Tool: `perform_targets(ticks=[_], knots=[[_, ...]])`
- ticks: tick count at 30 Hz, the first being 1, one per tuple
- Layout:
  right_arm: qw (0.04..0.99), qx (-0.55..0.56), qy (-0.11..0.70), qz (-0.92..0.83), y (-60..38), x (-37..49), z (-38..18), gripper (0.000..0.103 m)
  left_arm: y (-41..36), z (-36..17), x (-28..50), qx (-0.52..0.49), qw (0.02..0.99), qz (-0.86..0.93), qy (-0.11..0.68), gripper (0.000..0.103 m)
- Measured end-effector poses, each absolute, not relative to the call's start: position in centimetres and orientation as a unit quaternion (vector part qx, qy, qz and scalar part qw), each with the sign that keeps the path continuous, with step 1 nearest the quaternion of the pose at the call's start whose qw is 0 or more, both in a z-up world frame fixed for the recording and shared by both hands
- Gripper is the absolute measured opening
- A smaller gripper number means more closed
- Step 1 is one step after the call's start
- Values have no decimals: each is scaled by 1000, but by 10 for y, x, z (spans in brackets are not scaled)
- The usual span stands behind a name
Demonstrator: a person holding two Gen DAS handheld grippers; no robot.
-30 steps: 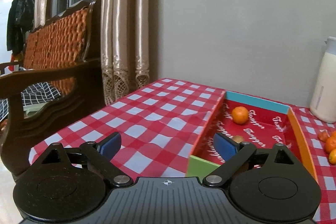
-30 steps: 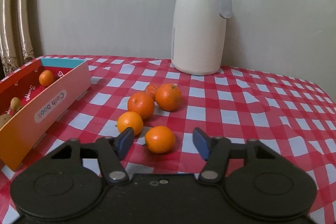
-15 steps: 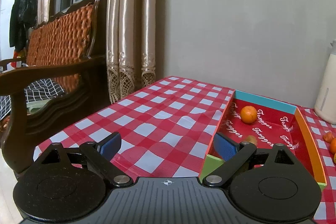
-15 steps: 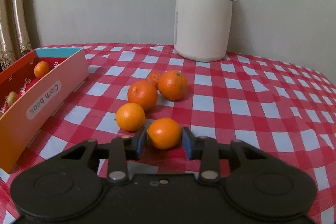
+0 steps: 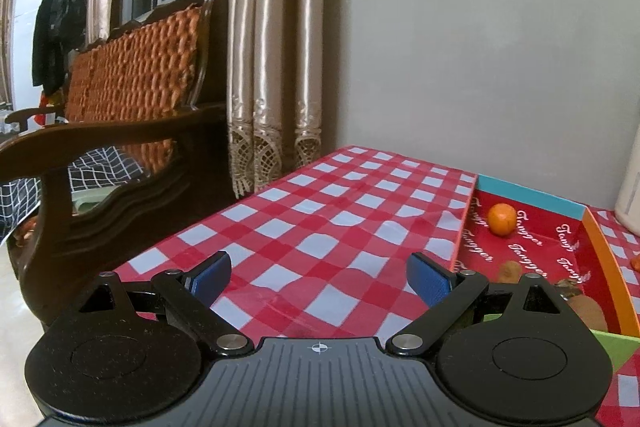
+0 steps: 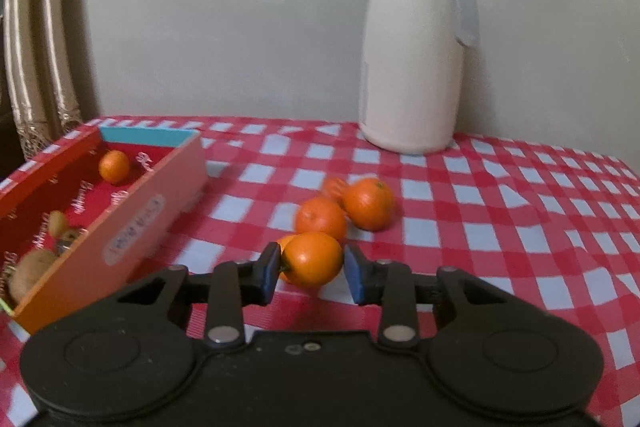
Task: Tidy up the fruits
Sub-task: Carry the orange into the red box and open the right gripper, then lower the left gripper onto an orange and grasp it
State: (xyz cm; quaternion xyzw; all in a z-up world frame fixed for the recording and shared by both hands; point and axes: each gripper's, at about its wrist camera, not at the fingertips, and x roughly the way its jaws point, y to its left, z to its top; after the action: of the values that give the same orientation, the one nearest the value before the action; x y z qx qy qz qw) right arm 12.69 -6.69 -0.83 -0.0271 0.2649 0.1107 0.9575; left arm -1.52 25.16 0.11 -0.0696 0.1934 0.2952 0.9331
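One glossy round tangerine (image 6: 313, 259) sits clamped in the right hand-held gripper (image 6: 313, 269).

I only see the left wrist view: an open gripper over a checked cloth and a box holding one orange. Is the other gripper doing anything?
Observer: Yes, the right gripper is shut on a tangerine, held clear of the tablecloth.
Operator: Any more fruit outside the box?
Observer: Several more tangerines sit loose on the cloth just beyond the held one.
Operator: What is that white thing at my right edge?
Observer: A cream thermos jug with a grey lid and handle, standing near the wall.
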Motion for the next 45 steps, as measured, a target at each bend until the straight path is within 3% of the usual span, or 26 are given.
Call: perform_targets(ticks=[16,25,28,30,39,45], knots=[[958,-20,196,207,12,100,24,33,292,1,-45,-77,923,326,191,94],[940,-41,213,264,68,93,11,33,306,-2,-54,-75,918,336,197,94],[937,-61,216,268,78,88,5,43,307,-3,-54,-79,917,337,198,94],[940,-59,208,263,73,85,6,51,306,-3,-54,-83,918,335,197,94],[966,-14,191,175,-2,95,15,52,269,6,-37,-76,932,299,188,94],[975,7,188,118,-61,99,15,59,226,14,-16,-63,944,263,186,94]])
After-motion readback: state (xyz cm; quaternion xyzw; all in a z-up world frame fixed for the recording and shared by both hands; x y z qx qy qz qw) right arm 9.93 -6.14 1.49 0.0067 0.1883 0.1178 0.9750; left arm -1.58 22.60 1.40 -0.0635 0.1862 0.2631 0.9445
